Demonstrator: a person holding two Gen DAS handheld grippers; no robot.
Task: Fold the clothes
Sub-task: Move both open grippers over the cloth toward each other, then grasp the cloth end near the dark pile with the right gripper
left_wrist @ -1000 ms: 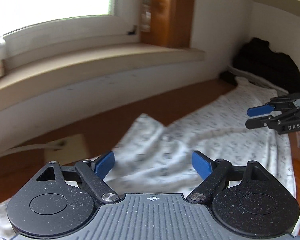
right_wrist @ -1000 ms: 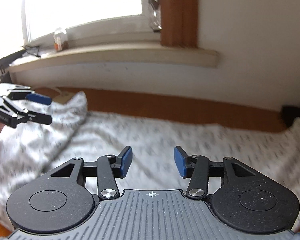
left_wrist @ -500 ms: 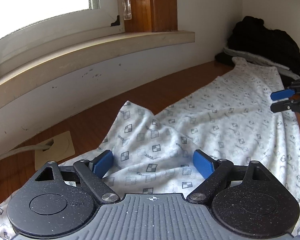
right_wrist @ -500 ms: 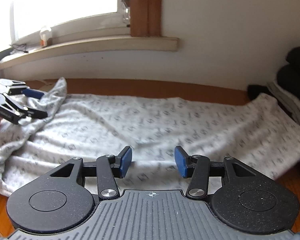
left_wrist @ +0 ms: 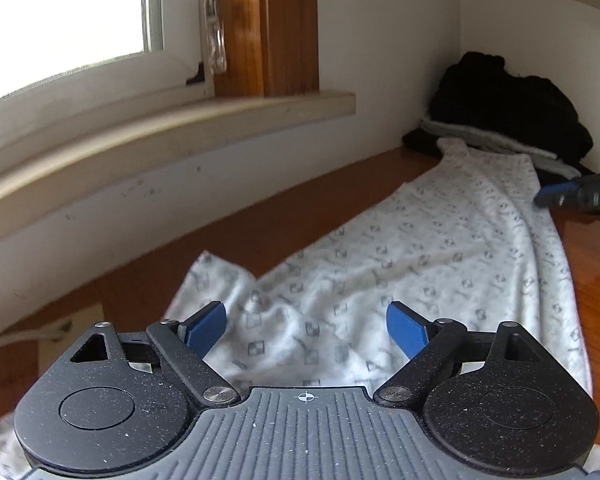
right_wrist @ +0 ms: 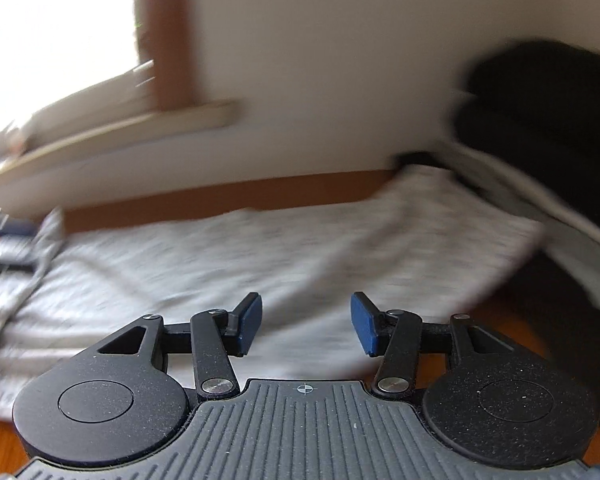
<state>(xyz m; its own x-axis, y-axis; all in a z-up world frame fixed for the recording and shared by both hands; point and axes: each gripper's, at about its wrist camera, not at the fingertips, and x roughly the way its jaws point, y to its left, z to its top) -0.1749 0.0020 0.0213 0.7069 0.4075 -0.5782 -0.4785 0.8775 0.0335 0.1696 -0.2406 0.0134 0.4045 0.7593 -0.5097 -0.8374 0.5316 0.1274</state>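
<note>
A long white patterned cotton garment (left_wrist: 440,256) lies stretched along the brown wooden surface (left_wrist: 284,224), parallel to the white wall behind it. At its far end it touches a pile of black and grey folded clothes (left_wrist: 512,120) in the corner. A pale stone windowsill (left_wrist: 172,136) juts from the wall above the surface. The left hand-held gripper (left_wrist: 306,326) sits over the garment's near, rumpled end; the right hand-held gripper (right_wrist: 306,322) over its far end, near the pile

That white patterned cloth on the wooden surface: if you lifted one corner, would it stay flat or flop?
Probably flop: the patterned cloth already lies in soft wrinkles and a turned-up corner. It looks thin, so likely light. Pushed, it would probably bunch rather than slide whole.
</note>
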